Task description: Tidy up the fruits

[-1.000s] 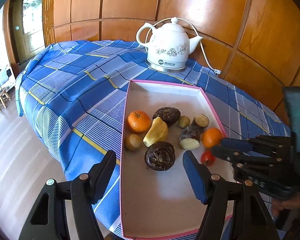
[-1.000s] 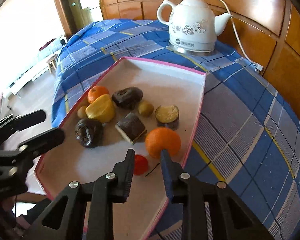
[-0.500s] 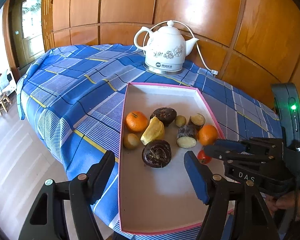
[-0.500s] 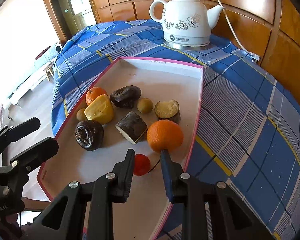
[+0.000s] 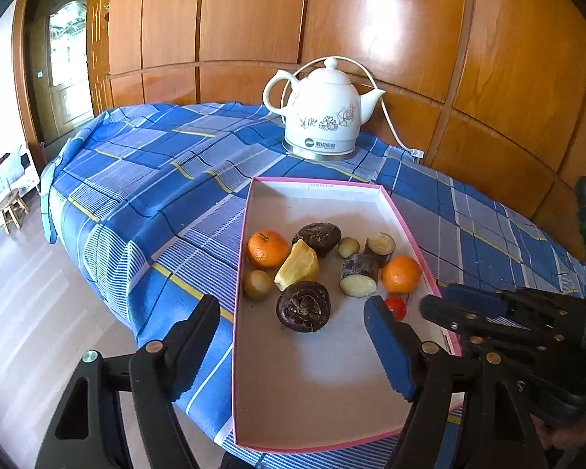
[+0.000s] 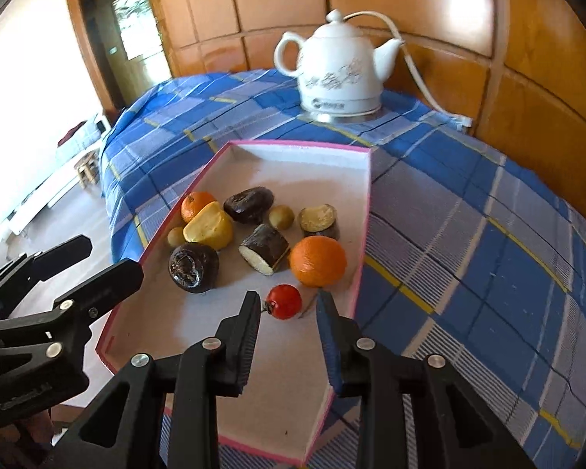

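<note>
Hovering low over the near end of the tray (image 6: 355, 285), my right gripper (image 6: 289, 308) has its jaws partly open and empty, with the small tomato (image 6: 284, 301) sitting just beyond the tips, not yet between them. My left gripper (image 5: 289, 332) hangs wide open and empty over the tray's near left side, holding nothing.

The tomato is round and smooth, so I judge that a squeeze off its middle could squirt it away across the tray, or split its skin if I press hard. Just behind it lies an orange (image 6: 318, 261), close to the tray's right wall; my right jaw could nudge it or catch the pink rim as I push in.

Farther in, the dark cut pieces, a yellow chunk (image 6: 209, 226) and a second orange (image 6: 197, 204) lie bunched, so anything knocked would roll into them. The kettle (image 6: 342, 66) stands well beyond on the worktop (image 6: 468, 234).
</note>
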`<action>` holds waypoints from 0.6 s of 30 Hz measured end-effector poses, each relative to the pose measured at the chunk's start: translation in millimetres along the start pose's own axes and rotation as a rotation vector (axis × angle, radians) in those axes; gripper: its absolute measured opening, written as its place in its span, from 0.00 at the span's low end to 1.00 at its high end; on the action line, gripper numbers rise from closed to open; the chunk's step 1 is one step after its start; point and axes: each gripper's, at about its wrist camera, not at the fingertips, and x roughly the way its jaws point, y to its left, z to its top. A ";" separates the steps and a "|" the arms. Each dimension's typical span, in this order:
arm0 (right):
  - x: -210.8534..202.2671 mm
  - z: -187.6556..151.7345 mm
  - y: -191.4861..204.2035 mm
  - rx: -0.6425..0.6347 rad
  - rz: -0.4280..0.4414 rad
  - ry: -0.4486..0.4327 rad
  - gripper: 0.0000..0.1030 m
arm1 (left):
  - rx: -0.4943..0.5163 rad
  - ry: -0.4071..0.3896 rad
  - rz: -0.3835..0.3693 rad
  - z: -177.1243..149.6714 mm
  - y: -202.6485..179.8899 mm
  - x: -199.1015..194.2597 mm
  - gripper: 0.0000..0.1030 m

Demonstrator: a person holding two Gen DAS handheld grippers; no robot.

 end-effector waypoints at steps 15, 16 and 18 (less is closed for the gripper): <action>-34.8 -33.2 -14.9 0.107 -0.199 -0.090 0.35 | 0.015 -0.079 0.019 -9.2 -13.3 -20.6 1.00; -35.8 -32.8 -14.6 0.107 -0.203 -0.095 0.35 | 0.017 -0.081 0.021 -9.4 -13.7 -20.9 1.00; -38.1 -33.1 -12.6 0.100 -0.209 -0.108 0.34 | 0.016 -0.086 0.024 -9.8 -13.7 -22.3 1.00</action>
